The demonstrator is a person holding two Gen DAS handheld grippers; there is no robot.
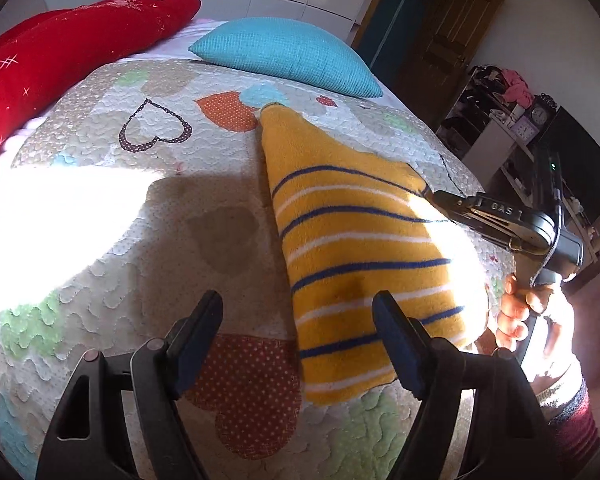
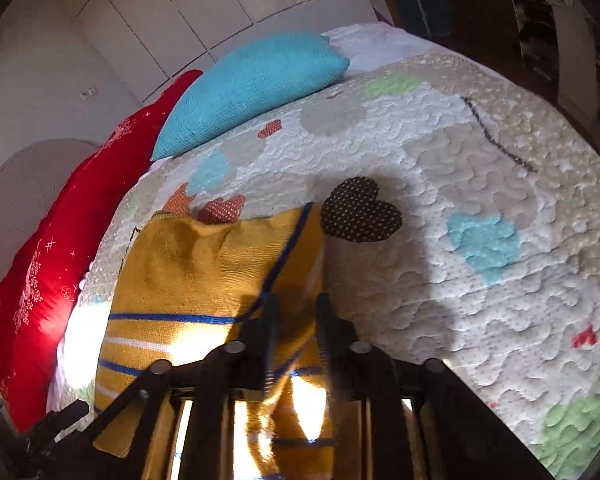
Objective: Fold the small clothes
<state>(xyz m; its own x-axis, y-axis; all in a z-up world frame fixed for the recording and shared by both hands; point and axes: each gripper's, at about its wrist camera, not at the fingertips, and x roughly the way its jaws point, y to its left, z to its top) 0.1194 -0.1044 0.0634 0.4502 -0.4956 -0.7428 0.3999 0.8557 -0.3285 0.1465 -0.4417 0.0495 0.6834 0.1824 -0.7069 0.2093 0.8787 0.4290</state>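
A small yellow garment (image 1: 348, 240) with blue and white stripes lies on the quilted bedspread (image 1: 140, 240). My left gripper (image 1: 300, 332) is open above the quilt, its right finger over the garment's near edge, holding nothing. My right gripper (image 1: 432, 196) comes in from the right and pinches the garment's right edge. In the right wrist view my right gripper (image 2: 294, 320) is shut on the yellow garment (image 2: 204, 272), whose fabric runs between the fingers.
A red pillow (image 1: 60, 60) and a teal cushion (image 1: 292, 56) lie at the head of the bed. Shelves with clutter (image 1: 512, 112) and a dark door stand to the right. Bright sun falls on the quilt's left part.
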